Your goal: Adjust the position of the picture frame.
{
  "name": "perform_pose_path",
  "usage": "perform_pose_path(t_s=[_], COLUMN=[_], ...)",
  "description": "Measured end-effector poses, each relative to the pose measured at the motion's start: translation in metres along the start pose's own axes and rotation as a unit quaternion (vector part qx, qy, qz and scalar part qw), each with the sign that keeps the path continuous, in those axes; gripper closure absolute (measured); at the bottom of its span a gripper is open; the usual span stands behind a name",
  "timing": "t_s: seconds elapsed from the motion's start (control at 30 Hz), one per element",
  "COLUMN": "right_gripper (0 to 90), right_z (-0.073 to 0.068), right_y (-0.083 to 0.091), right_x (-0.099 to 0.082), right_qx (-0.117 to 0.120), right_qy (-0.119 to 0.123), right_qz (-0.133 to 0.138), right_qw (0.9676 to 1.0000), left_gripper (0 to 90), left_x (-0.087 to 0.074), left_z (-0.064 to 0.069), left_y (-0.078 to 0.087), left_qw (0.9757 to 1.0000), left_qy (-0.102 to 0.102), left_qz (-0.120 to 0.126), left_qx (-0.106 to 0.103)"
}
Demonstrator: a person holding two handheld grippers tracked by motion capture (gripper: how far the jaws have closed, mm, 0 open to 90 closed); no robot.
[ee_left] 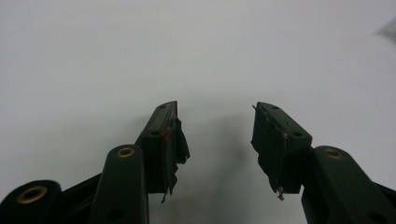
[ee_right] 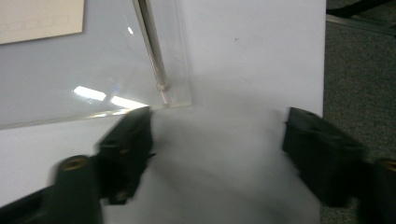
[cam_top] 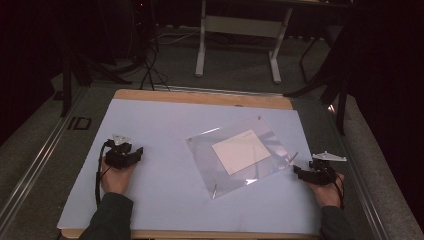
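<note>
Dim overall in the high view, black at both side edges and along the far wall; brightest on the pale tabletop (cam_top: 165, 200). Streaks of overhead glare on the clear sheet (cam_top: 240, 152), near edge and far-left corner. Soft and grainy throughout. Sharp on the left tongs (ee_left: 215, 144), faint shadow beneath. Motion-blurred on the right tongs (ee_right: 219, 154), white glints beside the metal pin (ee_right: 152, 44).

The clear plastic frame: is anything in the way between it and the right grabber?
No. The right gripper has open jaws just short of the clear frame's corner, with bare blue mat between them.
</note>
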State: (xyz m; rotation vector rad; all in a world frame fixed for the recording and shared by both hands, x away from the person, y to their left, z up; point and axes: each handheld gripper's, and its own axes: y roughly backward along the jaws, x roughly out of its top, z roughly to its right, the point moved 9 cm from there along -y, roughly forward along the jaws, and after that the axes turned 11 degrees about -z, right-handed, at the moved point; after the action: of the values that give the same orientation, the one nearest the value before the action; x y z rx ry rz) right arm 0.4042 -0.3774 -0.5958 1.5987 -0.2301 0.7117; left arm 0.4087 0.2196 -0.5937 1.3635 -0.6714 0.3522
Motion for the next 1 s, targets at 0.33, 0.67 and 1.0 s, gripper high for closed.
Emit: perform_pose_path(t_s=[0.33,0.67,1.0], right_gripper=[50.5,54.2,54.5], right_z=[-0.004,-0.012,-0.018], right_y=[0.007,0.012,0.013], right_x=[0.004,0.011,0.018], right_qx=[0.002,0.015,0.026], right_qy=[0.02,0.031,0.04], right_qz=[0.018,0.042,0.055], right_qw=[0.9996,0.9985,0.9974], left_gripper=[50.6,51.4,51.5], left_x=[0.002,-0.003,-0.003], left_z=[0.042,0.082,0.121], left_y=[0.015,0.025,0.031], left_qw=[0.9956,0.9833,0.9691], left_qy=[-0.062,-0.14,-0.189], left_qz=[0.006,0.012,0.018], left_qx=[-0.071,-0.115,-0.157])
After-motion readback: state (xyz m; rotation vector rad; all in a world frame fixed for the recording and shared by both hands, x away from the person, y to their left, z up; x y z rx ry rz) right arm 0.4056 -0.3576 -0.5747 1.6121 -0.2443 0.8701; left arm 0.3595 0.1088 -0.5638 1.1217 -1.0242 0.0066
